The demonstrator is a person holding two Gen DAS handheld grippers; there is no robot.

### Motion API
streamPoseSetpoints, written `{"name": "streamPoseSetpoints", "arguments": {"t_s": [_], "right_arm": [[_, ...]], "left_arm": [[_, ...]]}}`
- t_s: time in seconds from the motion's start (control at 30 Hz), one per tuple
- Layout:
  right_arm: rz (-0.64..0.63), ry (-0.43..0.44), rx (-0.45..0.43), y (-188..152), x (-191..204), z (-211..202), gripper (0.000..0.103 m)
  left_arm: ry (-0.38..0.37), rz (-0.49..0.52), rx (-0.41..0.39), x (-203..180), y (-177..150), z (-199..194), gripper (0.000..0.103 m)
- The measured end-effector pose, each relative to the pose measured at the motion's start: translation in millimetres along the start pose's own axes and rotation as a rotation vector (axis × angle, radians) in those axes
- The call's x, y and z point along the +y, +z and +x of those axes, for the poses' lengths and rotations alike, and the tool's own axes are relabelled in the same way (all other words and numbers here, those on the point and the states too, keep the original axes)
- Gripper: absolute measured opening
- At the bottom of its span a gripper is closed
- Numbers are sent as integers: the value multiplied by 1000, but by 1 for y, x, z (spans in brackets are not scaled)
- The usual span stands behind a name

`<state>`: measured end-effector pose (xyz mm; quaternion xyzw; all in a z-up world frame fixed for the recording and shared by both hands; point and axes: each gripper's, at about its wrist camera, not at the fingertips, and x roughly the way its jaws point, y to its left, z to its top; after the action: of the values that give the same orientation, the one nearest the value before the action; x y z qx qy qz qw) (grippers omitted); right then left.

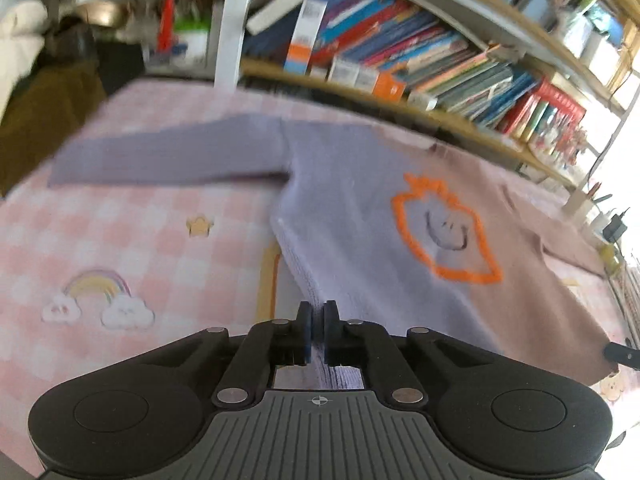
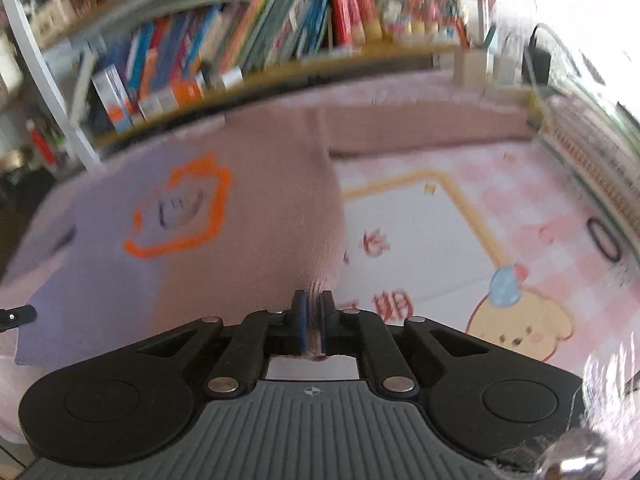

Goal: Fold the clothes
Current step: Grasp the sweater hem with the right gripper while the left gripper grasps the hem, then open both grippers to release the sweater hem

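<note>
A knit sweater (image 1: 360, 200), lilac on one half and dusty pink on the other with an orange outlined face on the chest, lies spread on a pink checked mat (image 1: 120, 240). Its lilac sleeve (image 1: 168, 156) stretches left, its pink sleeve (image 2: 424, 128) stretches right. My left gripper (image 1: 319, 312) is shut on the sweater's lilac bottom hem corner. My right gripper (image 2: 314, 304) is shut on the sweater (image 2: 248, 216) at the pink bottom hem corner. Both hem corners are lifted a little off the mat (image 2: 460, 232).
A bookshelf (image 1: 420, 64) full of books runs along the far side of the mat. A white post (image 1: 234, 24) stands at the back left. A keyboard (image 2: 592, 168) and cables lie along the right edge. Cartoon prints cover the mat.
</note>
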<state>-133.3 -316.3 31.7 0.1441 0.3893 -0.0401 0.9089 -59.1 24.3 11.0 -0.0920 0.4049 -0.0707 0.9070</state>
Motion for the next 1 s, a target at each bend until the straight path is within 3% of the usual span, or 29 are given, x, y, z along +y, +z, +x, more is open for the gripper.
{"name": "streamPoseSetpoints", "arguments": {"t_s": [0.17, 0.3, 0.37, 0.4, 0.47, 0.53, 0.6, 0.63, 0.8, 1.0], "right_arm": [[-25, -39, 110, -18, -3, 31, 4], [-55, -53, 103, -18, -1, 30, 5], [-70, -77, 85, -18, 1, 27, 14], [-74, -94, 75, -18, 2, 25, 34], [-77, -97, 37, -16, 4, 17, 59], [-97, -94, -6, -14, 7, 8, 65], [-114, -101, -47, -11, 10, -1, 76], [-120, -108, -71, -10, 12, -5, 83], [-143, -122, -156, -10, 13, -23, 96], [-181, -119, -146, -26, 6, -30, 98]], "left_arm": [[99, 81, 97, -3, -22, 30, 5], [126, 113, 71, -9, -24, 23, 11], [145, 122, 69, -12, -26, 19, 15], [151, 126, 63, -16, -26, 16, 18], [152, 136, 37, -24, -26, 6, 27], [146, 148, -1, -33, -24, -5, 45], [146, 150, -48, -42, -22, -17, 75], [146, 150, -71, -47, -21, -23, 78], [157, 161, -133, -65, -26, -40, 91], [176, 137, -78, -71, -50, -42, 92]]}}
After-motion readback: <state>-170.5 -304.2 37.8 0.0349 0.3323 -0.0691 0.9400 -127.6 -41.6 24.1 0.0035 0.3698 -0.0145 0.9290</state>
